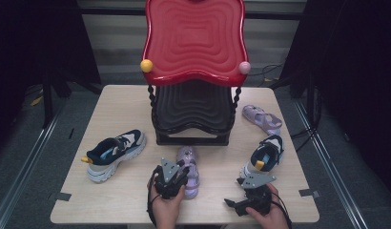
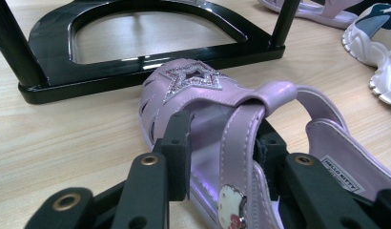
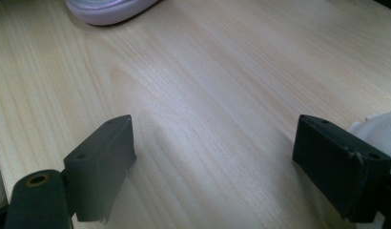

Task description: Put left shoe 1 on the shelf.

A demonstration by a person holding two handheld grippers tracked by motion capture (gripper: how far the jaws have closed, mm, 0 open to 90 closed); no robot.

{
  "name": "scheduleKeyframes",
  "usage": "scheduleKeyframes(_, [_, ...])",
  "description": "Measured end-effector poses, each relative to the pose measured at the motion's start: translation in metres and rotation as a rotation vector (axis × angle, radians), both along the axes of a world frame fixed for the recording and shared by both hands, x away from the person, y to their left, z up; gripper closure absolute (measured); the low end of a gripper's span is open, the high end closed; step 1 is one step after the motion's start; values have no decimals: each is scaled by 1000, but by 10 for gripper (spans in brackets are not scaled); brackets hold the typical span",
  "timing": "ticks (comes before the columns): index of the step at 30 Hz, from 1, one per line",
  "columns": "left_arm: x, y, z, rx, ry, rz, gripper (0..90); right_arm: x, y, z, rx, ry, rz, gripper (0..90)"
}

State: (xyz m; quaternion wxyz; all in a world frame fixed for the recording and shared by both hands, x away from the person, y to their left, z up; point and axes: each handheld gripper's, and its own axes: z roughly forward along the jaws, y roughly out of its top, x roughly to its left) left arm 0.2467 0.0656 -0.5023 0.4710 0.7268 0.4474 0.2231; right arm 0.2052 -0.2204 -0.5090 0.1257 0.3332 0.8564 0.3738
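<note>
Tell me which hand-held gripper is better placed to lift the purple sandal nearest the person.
Left. The left hand-held gripper already has its jaws on either side of the purple sandal's strap. The right hand-held gripper stands open over bare table.

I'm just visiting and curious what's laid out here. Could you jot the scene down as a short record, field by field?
Table: light wood
Rack: two-tier shoe rack, red top shelf, black lower shelf
Near sandal: lilac, star on toe, in front of rack
Far sandal: lilac, right of rack
Left sneaker: navy and white
Right sneaker: navy and white
Left gripper: jaws either side of near sandal's strap
Right gripper: jaws wide apart over bare wood, holding nothing
</note>
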Motion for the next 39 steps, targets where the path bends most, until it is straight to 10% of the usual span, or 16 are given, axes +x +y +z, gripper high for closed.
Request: scheduleKeyframes(39, [-6,3,2,-32,-62,-3,819,0,0,0,0,0,0,135])
